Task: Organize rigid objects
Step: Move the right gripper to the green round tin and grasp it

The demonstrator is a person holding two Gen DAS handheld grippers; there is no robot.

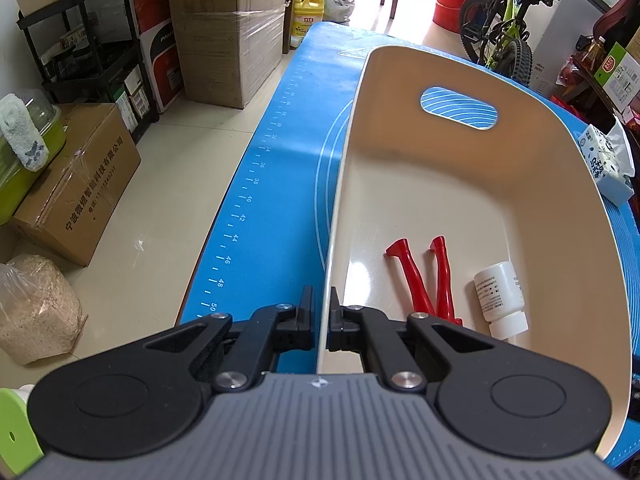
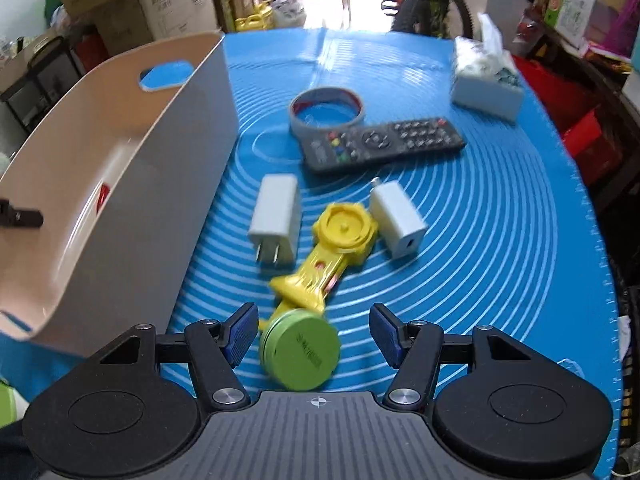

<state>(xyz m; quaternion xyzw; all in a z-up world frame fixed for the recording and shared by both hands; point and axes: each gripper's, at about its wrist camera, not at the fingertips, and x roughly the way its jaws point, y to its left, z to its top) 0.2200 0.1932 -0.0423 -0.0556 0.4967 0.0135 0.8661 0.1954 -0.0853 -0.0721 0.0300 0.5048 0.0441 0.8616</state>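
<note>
Beige bin on blue-matted tabletop holds red-handled tool and white bottle, label illegible; left hand-held gripper clamped on bin rim, right hand-held gripper apart around green round tin.

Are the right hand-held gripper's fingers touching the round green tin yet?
Apart. The right wrist view shows the right hand-held gripper open, blue gaps separating both pads from the round green tin.

Between the right gripper's spread fingers lies a green round tin, tilted. Ahead: yellow opener, two white chargers, black remote, grey ring. Left: beige bin holding red-handled pliers and a white bottle.
</note>
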